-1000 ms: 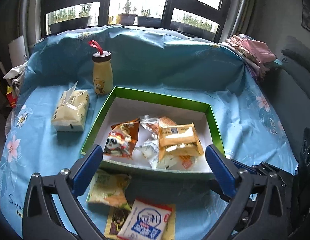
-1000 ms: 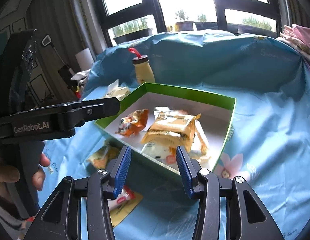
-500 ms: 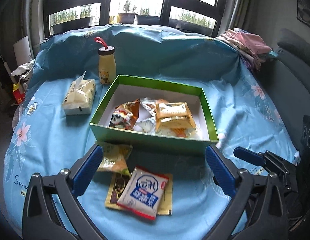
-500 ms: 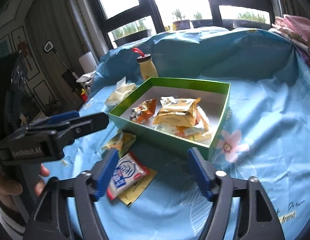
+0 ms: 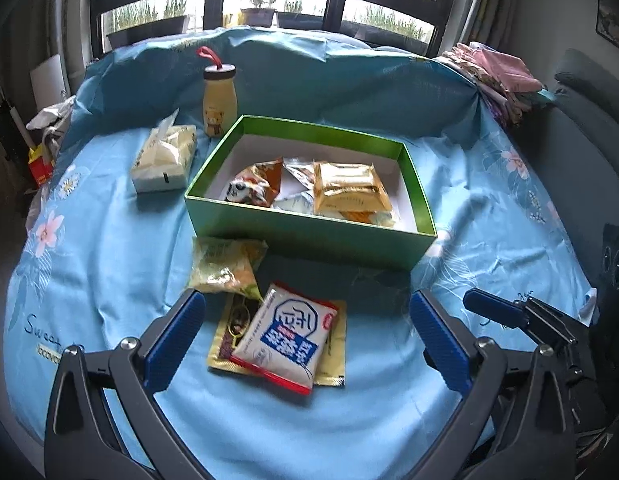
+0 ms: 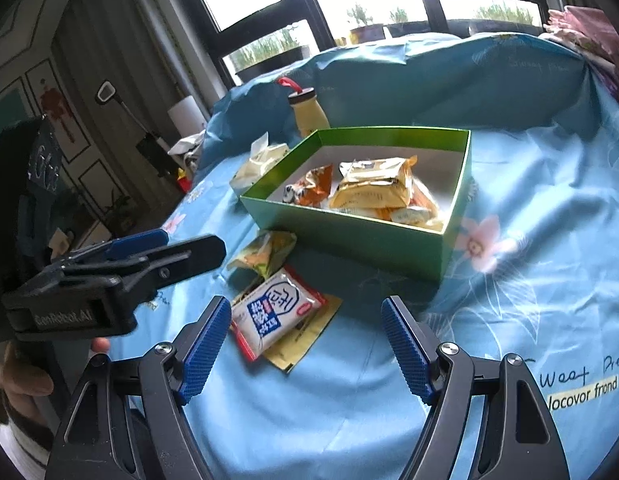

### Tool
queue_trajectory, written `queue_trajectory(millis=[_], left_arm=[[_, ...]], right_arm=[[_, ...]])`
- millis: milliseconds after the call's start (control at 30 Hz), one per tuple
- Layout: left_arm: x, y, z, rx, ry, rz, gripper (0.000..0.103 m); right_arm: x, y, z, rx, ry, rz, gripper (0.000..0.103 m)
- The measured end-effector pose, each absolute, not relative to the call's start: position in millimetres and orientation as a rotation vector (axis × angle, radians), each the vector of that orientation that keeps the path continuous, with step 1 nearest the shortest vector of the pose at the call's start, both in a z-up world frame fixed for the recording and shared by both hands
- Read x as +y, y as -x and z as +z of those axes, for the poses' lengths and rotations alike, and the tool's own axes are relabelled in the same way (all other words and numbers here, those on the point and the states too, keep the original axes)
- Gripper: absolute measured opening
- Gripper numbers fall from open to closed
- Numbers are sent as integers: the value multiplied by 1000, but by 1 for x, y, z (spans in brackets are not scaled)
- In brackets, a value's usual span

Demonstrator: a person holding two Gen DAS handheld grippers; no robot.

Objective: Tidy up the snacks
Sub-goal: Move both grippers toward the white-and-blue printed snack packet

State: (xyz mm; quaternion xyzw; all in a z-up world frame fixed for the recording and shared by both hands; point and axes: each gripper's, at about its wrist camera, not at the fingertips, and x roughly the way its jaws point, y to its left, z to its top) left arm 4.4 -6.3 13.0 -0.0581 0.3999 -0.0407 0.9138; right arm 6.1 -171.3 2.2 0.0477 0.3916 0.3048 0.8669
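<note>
Hovering with both jaws spread and empty: left tool (image 5: pixel 307 330), right tool (image 6: pixel 305 344), the latter having just been opening. Lying between them on the blue sheet (image 5: pixel 109 248): white-and-blue snack packet (image 5: pixel 287 338), near the green box (image 5: pixel 309 236) holding other snacks.

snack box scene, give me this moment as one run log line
left tool: open, empty | right tool: just opened, empty | green box: holds snacks | white-blue packet: on cloth, outside box
</note>
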Motion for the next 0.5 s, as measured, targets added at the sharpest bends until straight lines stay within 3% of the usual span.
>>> queue_trajectory(millis=[500], left_arm=[[40, 5, -19, 903, 244, -60, 103]], right_arm=[[-154, 5, -18, 879, -38, 654, 78]])
